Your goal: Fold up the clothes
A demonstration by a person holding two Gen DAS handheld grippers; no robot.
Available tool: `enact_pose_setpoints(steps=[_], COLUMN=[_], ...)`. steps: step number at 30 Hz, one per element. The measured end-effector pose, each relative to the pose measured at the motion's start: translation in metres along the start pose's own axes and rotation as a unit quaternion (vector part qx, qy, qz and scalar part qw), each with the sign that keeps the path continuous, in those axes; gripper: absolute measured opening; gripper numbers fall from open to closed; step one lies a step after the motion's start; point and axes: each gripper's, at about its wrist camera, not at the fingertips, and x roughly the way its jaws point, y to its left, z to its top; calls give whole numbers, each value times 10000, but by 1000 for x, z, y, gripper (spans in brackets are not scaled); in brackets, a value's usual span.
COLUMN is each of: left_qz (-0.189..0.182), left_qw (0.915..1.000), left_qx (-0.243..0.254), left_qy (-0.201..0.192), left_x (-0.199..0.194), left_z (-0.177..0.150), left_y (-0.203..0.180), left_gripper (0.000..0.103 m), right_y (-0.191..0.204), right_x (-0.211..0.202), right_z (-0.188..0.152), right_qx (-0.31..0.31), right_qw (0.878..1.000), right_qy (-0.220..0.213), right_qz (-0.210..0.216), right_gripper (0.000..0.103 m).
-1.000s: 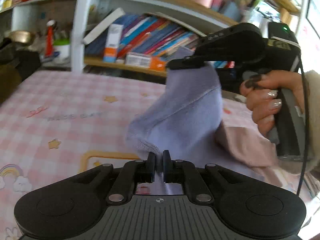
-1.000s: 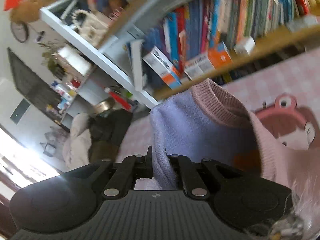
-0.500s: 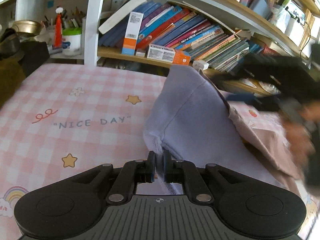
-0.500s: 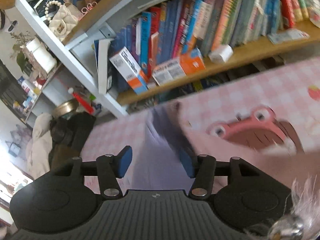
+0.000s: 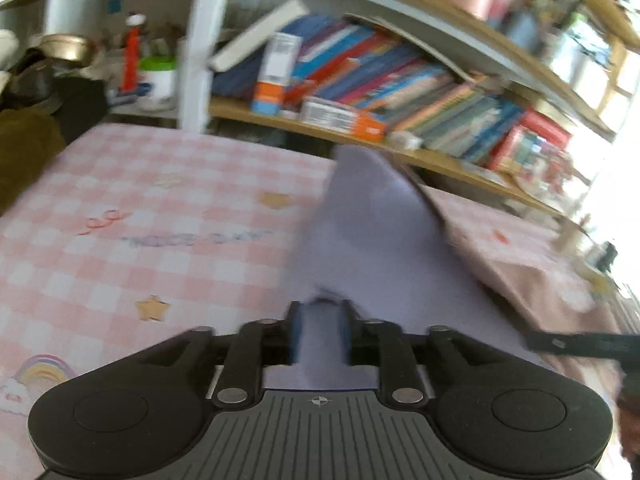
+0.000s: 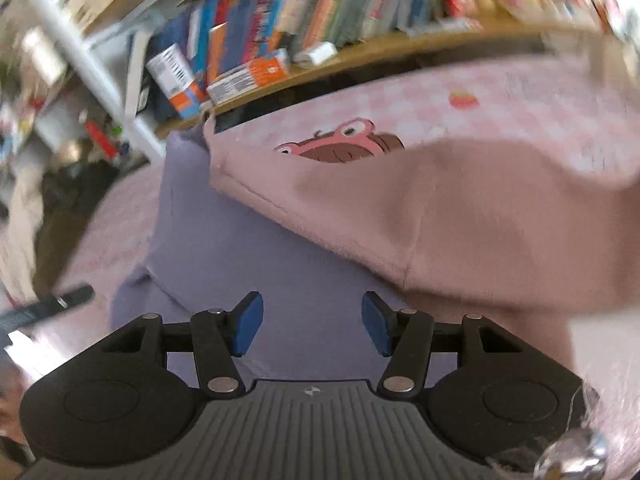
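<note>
A sweater with a lavender sleeve (image 5: 372, 240) and a pink body (image 6: 460, 216) lies on the pink checked bedsheet (image 5: 120, 208). The lavender part (image 6: 248, 248) spreads below the pink part, which covers most of a cartoon print (image 6: 340, 146). My left gripper (image 5: 320, 332) has its jaws a little apart with lavender cloth between them; the view is blurred. My right gripper (image 6: 312, 322) is open and empty just above the lavender cloth. A part of the right gripper (image 5: 580, 346) shows at the right edge of the left wrist view.
A bookshelf (image 5: 360, 80) full of books and boxes runs along the far side of the bed. Dark clothes and a metal bowl (image 5: 64, 46) sit at the far left. The left gripper's edge (image 6: 44, 308) shows at the left of the right wrist view.
My right gripper let go of the lavender cloth, opened and dropped low over the sweater. My left gripper's jaws have parted a little. The lifted sleeve has come down flatter.
</note>
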Motion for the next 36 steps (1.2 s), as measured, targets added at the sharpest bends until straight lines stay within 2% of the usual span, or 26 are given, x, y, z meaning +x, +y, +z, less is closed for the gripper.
enact_pose_setpoints(steps=[3,9,14,16,18,20,22,26,27,28,29,30,32,33,35,36], left_qz=[56,163,344,442,501,551,599,637,615,573,522,463,335,270,142,100], left_qw=[9994,9995,9985,9977,9973,9971,9970,9966,9970,9973,9977,9981,9985,9986,9984,9982], left_qx=[241,29,-130,-149,-174,-175,-162,-185,-178,-176,-170,-152,-59,9,140,183], left_qy=[228,263,414,496,505,492,467,479,445,415,393,389,437,463,520,554], left_x=[8,-1,3,7,8,9,10,7,6,5,5,5,9,11,16,18], left_z=[-13,-27,-36,-39,-41,-40,-39,-37,-36,-35,-34,-33,-30,-30,-30,-30], left_y=[-16,-17,-15,-17,-18,-19,-21,-23,-25,-26,-28,-30,-37,-42,-50,-53], left_gripper=[27,27,27,27,27,27,27,27,27,27,27,27,27,27,27,27], right_y=[18,27,25,23,20,15,11,8,9,12,16,19,23,24,21,17], right_x=[12,13,9,12,20,28,36,34,30,27,24,22,28,31,39,42], right_z=[10,22,29,29,30,34,40,70,74,73,70,67,55,48,40,40], right_qx=[-1007,-2094,-2530,-2738,-2908,-2945,-2995,-3018,-3084,-3183,-3286,-3388,-3571,-3660,-3793,-3819], right_qw=[9942,9765,9616,9541,9485,9499,9516,9531,9512,9479,9440,9398,9327,9291,9237,9228], right_qy=[166,-88,-526,-604,-505,-313,-26,108,83,108,159,209,372,459,534,513], right_qz=[-327,-505,-928,-1052,-1149,-1001,-693,-184,-76,67,231,395,338,275,40,-35], right_gripper=[53,52,52,52,51,42,1,5,20,50,60,58,55,49,17,11])
